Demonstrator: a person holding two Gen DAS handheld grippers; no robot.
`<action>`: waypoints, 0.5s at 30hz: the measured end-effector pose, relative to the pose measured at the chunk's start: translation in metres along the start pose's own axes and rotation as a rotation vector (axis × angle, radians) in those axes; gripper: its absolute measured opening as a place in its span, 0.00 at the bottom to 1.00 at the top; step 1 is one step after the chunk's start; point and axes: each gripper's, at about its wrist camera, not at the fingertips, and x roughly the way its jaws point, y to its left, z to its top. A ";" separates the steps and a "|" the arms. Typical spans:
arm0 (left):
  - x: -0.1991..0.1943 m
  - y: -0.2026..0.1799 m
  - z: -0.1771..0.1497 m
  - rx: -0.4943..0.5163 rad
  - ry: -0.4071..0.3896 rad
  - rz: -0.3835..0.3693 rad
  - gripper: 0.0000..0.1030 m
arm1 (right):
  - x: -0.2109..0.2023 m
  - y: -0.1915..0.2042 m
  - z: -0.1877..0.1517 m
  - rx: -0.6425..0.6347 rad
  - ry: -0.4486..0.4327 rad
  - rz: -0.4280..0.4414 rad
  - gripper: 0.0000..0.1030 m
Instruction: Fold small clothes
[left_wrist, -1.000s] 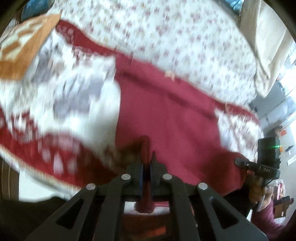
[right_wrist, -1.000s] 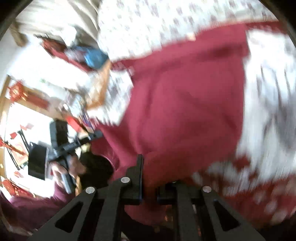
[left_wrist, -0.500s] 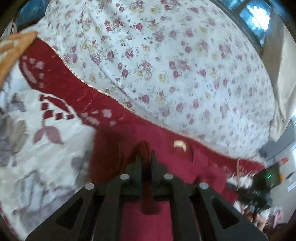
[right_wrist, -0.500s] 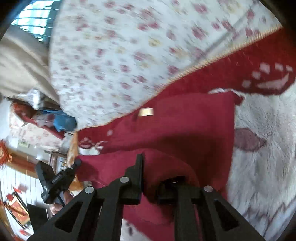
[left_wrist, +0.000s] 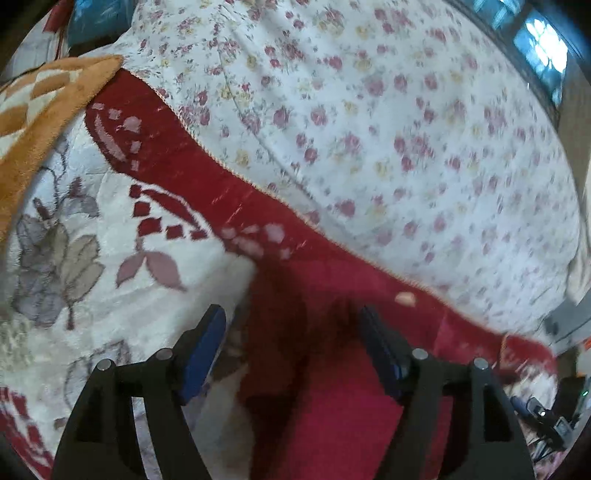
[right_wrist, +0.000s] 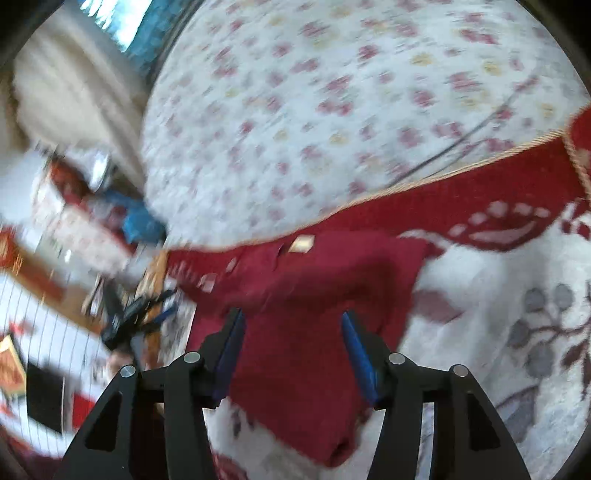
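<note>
A dark red garment (left_wrist: 332, 398) lies folded on a white and red patterned blanket (left_wrist: 110, 266), a small pale label (left_wrist: 404, 298) on its far edge. My left gripper (left_wrist: 293, 332) hangs over its near-left part, jaws opening, blue pads clear of the cloth. In the right wrist view the same garment (right_wrist: 314, 295) lies below my right gripper (right_wrist: 291, 328), whose jaws are opening too, with the cloth beneath them and not pinched. The label (right_wrist: 301, 243) shows near the blanket's red border. The left gripper (right_wrist: 127, 321) appears blurred at the left.
A white floral bedsheet (left_wrist: 369, 129) covers the bed beyond the blanket's red border (left_wrist: 221, 192). An orange and white checked cloth (left_wrist: 40, 107) lies at the far left. Blurred furniture and clutter (right_wrist: 66, 221) stand off the bed's side, with a window (left_wrist: 543, 55) behind.
Both grippers carried the red cloth's edge toward the blanket's far border, then let go of it. Their jaws went from shut on the fabric to spread apart, and the garment now lies folded.
</note>
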 end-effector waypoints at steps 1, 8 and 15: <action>0.002 -0.001 -0.002 0.009 0.007 0.006 0.71 | 0.011 0.006 0.001 -0.022 0.035 -0.025 0.58; 0.008 -0.007 -0.008 0.075 0.022 0.039 0.72 | 0.087 -0.026 0.056 0.047 0.003 -0.308 0.57; -0.006 0.003 -0.025 0.154 0.034 0.034 0.76 | 0.108 0.036 0.066 -0.047 0.011 -0.323 0.61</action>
